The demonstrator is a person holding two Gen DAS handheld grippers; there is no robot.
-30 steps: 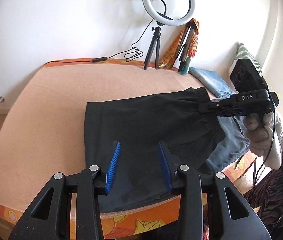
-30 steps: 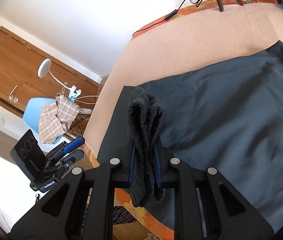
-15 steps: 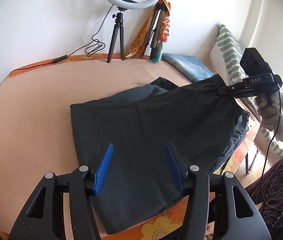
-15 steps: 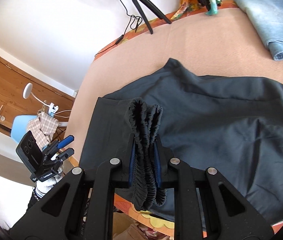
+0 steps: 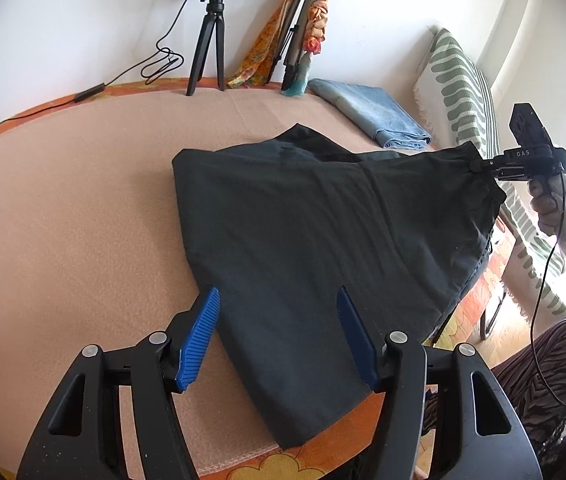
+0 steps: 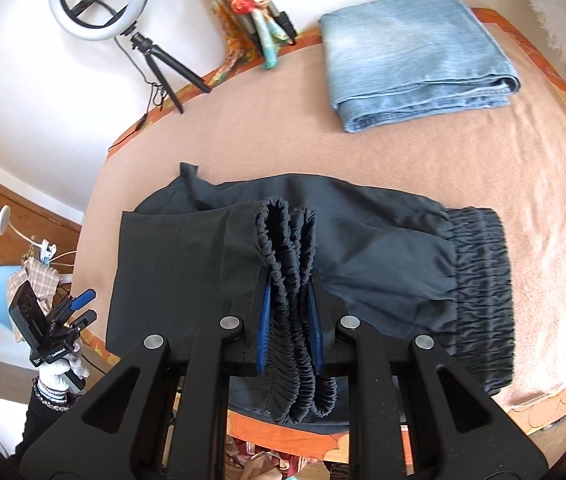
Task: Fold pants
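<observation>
Dark grey pants (image 5: 315,216) lie on the peach-covered table (image 5: 67,208), one end hanging over the near edge. My right gripper (image 6: 289,280) is shut on the bunched elastic waistband (image 6: 287,248) and holds it lifted above the rest of the pants (image 6: 163,264); it also shows in the left wrist view (image 5: 479,166) at the right. A second part of the waistband (image 6: 479,276) lies flat on the table. My left gripper (image 5: 279,316) is open and empty, just above the pants' near end.
Folded blue jeans (image 6: 411,56) lie at the table's far right corner. A ring light on a tripod (image 5: 211,40) and a second tripod with a scarf (image 5: 299,32) stand along the back wall. A striped cushion (image 5: 467,92) sits beyond the right edge.
My right gripper has carried the waistband up and to the right, stretching the pants out. My left gripper has opened wider and shifted along the pants' near end.
</observation>
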